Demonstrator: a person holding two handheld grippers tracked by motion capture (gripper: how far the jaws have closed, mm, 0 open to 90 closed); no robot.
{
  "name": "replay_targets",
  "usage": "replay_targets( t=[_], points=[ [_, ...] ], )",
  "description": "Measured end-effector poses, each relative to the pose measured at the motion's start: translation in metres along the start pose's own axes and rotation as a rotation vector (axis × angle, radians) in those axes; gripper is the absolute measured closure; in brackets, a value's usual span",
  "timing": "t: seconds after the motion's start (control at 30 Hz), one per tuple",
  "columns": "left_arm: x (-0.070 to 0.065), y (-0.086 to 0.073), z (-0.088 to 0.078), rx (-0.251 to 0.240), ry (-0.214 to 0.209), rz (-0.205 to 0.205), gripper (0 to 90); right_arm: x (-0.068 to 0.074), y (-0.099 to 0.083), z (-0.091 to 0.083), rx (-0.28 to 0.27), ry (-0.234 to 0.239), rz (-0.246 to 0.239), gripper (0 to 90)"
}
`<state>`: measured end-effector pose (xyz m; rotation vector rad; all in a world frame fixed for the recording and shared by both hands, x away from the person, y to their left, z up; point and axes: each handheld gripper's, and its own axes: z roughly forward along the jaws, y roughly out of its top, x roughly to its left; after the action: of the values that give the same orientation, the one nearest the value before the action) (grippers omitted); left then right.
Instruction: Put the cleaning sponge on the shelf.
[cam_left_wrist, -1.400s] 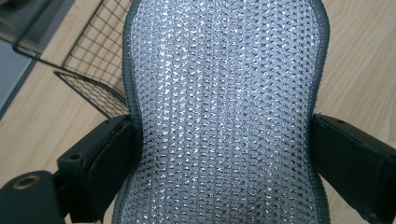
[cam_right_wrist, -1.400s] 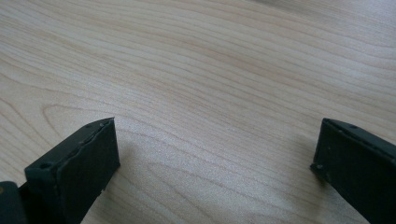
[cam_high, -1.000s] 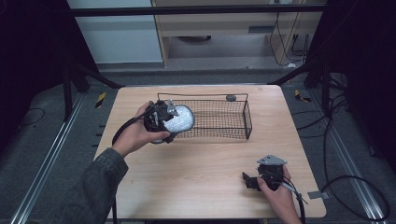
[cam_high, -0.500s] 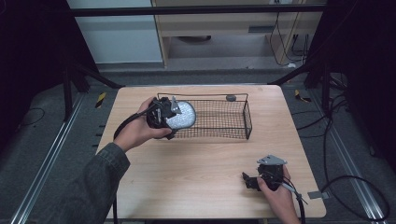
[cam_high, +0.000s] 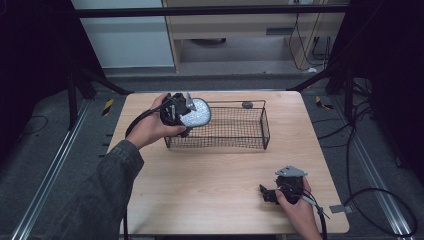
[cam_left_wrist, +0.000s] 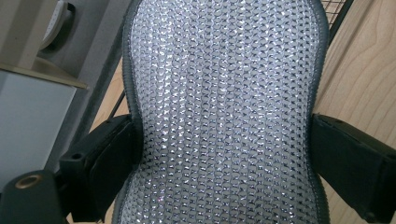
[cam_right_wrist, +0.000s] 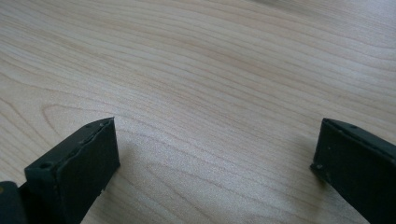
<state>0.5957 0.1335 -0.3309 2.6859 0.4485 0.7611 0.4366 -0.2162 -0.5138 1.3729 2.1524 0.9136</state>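
1. Scrubber pad (cam_high: 196, 112), silvery mesh w/ a grey edge — high view: it's up in the left gripper (cam_high: 186, 114), sitting over the left end of the wire basket (cam_high: 260, 131), above the rim at that corner. Person's left hand (cam_high: 152, 127) is wrapped round the gripper body. Pad's long axis runs out from the jaws toward the basket's inside, so it looks like any drop goes down & slightly right of the hand. Small dark object (cam_high: 247, 105) rests at the basket's far rim; can't tell what it is.

2. Same view, other side: right gripper (cam_high: 272, 194) low on the table (cam_high: 215, 180) near the front right corner, right hand (cam_high: 296, 201) on it, well apart from the basket. Left is far nearer, no contest.

3. Left gripper view: pad (cam_left_wrist: 224, 107) runs straight up between the jaws, which clamp it from both sides about midway open, pinching its waist. Basket wire peeks in at top right, wood beyond.

4. Right gripper view: jaws spread wide, nothing between them, just bare table (cam_right_wrist: 210, 84) under them. Idle, I'd say.
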Motion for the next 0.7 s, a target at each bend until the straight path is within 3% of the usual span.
replay_targets(
  t=[0.57, 0.7],
  points=[
    [-0.002, 0.028, 0.015, -0.012, 0.016, 0.097, 8.7, 0.000, 0.000, 0.000, 0.001, 0.000, -0.001, 0.4],
    [-0.006, 0.036, 0.019, -0.017, 0.024, 0.137, 8.8, 0.000, 0.000, 0.000, 0.000, -0.001, -0.003, 0.4]
  ],
)
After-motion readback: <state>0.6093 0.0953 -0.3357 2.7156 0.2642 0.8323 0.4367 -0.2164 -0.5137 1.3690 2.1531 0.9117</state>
